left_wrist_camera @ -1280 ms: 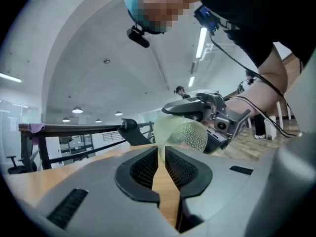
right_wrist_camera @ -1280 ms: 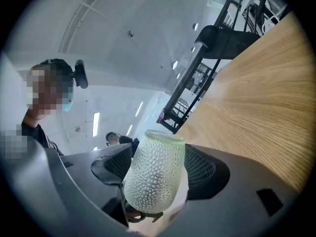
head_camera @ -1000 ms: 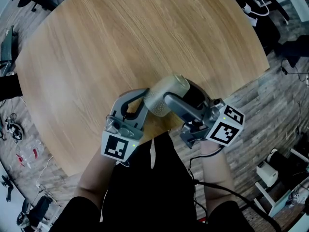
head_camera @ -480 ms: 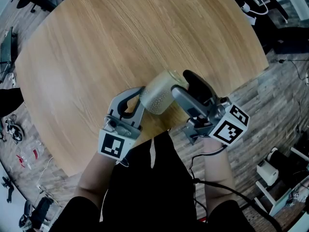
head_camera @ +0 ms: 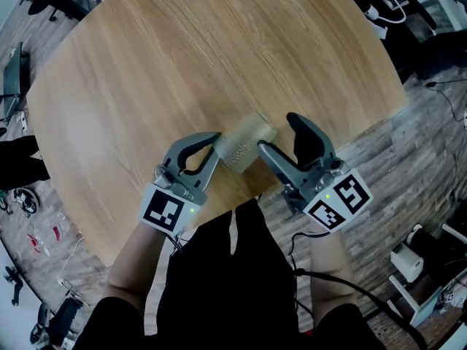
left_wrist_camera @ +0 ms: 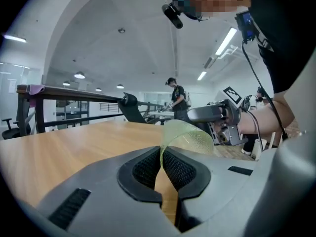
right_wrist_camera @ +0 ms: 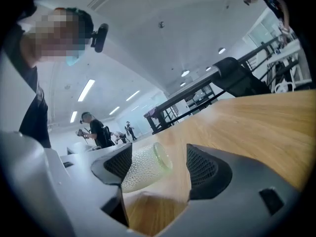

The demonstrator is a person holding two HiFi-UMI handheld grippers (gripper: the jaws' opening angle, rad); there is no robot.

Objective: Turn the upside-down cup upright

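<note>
A translucent pale-green dimpled cup (head_camera: 239, 146) is tipped on its side just above the round wooden table (head_camera: 182, 49), near its front edge. My left gripper (head_camera: 214, 140) is shut on the cup's thin wall; the left gripper view shows the wall (left_wrist_camera: 190, 136) pinched between the pads of that gripper (left_wrist_camera: 162, 163). My right gripper (head_camera: 282, 140) stands open to the cup's right. In the right gripper view the cup (right_wrist_camera: 143, 171) lies against the left pad of the gripper (right_wrist_camera: 160, 167), with a wide gap to the right pad.
The table's front edge (head_camera: 343, 133) runs just behind both grippers, with wood-pattern floor beyond. Cables and white boxes (head_camera: 405, 261) lie on the floor at the right. People stand far off across the room (left_wrist_camera: 177, 95).
Both grippers have rolled. The right gripper's fingers, earlier wrapped over the cup, now stand apart at its right side. The cup has shifted slightly left and lower with the left gripper.
</note>
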